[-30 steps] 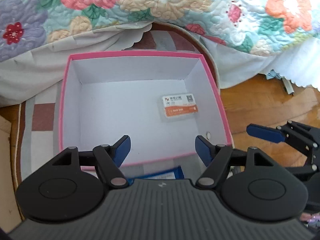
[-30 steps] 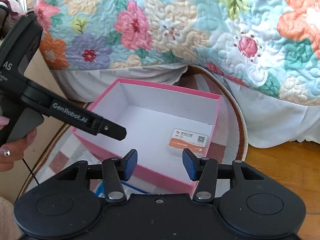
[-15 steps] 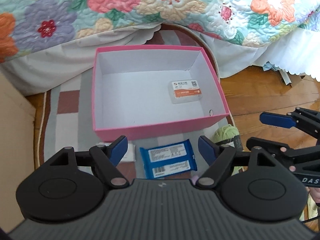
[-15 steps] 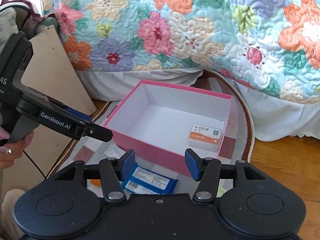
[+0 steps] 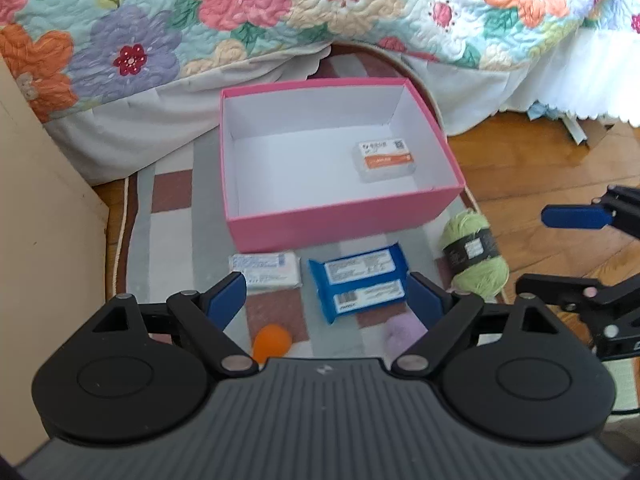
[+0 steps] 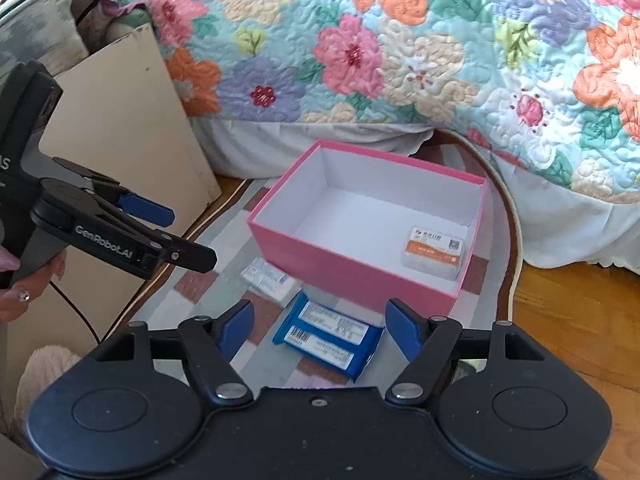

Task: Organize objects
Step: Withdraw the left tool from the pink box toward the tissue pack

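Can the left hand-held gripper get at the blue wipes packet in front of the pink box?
Probably yes: the blue wipes packet lies uncovered on the rug, and the left hand-held gripper is opening, empty, above it.

One pink box (image 5: 340, 224), one orange-labelled case (image 5: 386, 160) inside it, one blue packet (image 5: 360, 282), one white packet (image 5: 266, 270), one green yarn ball (image 5: 474, 258), one orange ball (image 5: 272, 342), one lilac pompom (image 5: 404, 330).

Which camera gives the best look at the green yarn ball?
The left wrist view: the green yarn ball lies in full sight on the rug, right of the blue packet. The right wrist view doesn't show it.
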A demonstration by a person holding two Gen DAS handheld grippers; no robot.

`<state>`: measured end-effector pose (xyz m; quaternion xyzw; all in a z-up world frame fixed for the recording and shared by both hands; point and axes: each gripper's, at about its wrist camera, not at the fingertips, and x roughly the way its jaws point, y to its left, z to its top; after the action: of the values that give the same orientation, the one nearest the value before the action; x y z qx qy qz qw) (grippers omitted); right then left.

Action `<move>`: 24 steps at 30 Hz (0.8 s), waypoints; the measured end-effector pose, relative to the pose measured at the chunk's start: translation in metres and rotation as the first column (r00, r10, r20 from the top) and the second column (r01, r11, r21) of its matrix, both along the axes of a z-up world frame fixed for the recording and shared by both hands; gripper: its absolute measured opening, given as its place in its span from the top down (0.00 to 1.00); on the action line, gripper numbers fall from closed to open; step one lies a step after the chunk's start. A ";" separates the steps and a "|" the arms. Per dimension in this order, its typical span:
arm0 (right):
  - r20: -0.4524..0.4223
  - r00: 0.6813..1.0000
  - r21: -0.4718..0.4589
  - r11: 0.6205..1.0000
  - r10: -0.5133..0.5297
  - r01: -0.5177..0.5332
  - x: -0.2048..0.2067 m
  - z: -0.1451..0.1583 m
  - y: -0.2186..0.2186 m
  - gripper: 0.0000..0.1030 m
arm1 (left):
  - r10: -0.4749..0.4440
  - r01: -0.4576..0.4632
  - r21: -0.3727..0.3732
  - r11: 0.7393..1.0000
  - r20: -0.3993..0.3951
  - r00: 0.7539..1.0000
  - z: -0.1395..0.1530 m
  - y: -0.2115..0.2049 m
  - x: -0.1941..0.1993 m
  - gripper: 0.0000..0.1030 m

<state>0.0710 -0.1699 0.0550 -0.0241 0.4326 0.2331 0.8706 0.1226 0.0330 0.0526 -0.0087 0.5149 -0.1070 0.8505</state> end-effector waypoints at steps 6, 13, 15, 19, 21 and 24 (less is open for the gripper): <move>-0.034 0.999 -0.018 1.000 0.024 -0.025 -0.012 -0.005 0.008 0.16 | 0.028 -0.028 -0.016 0.999 -0.024 0.999 -0.010 0.016 -0.013 0.11; -0.081 0.995 -0.028 0.997 0.064 -0.067 -0.018 -0.012 0.017 0.14 | 0.071 -0.071 -0.021 0.997 0.002 0.997 -0.020 0.031 -0.027 0.06; -0.093 0.993 -0.029 0.997 0.069 -0.072 -0.018 -0.014 0.019 0.14 | 0.073 -0.073 -0.018 0.997 -0.003 0.997 -0.024 0.033 -0.029 0.06; -0.110 0.990 -0.024 0.996 0.086 -0.089 -0.019 -0.018 0.024 0.14 | 0.061 -0.061 -0.002 0.998 -0.015 0.998 -0.035 0.035 -0.032 0.06; -0.112 0.989 -0.023 0.995 0.093 -0.096 -0.019 -0.020 0.027 0.14 | 0.064 -0.065 -0.019 0.998 -0.030 0.997 -0.041 0.039 -0.032 0.06; -0.106 0.988 -0.029 0.993 0.109 -0.113 -0.020 -0.023 0.032 0.14 | 0.082 -0.084 -0.038 0.996 -0.061 0.995 -0.051 0.044 -0.030 0.06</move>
<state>0.0514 -0.1376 0.0320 -0.0511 0.4793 0.2747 0.8320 0.0926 0.0772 0.0020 -0.0504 0.5367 -0.0816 0.8383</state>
